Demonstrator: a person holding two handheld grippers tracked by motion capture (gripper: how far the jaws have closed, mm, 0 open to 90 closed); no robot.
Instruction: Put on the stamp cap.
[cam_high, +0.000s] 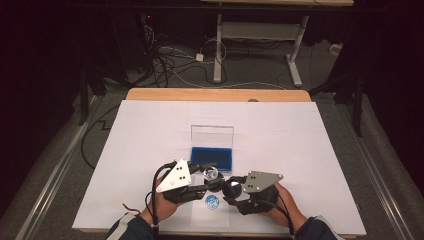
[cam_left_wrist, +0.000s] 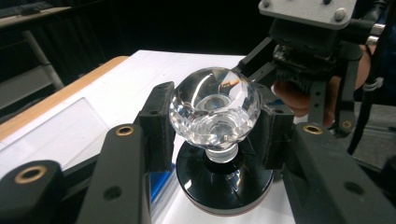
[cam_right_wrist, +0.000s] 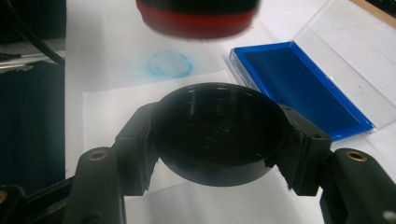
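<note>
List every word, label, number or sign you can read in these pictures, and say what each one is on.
No text can be read.
The black cap held in the right gripper bears faint raised marks on its face, too blurred to read.
The blue stamp print on the white paper is a smudged circle, nothing legible.
The crystal-handled stamp and the blue ink pad show no lettering.

text: none legible | black round cap (cam_right_wrist: 218, 133), frame centre: faint embossed marks, unreadable | blue stamp print (cam_right_wrist: 170, 64): no readable characters
</note>
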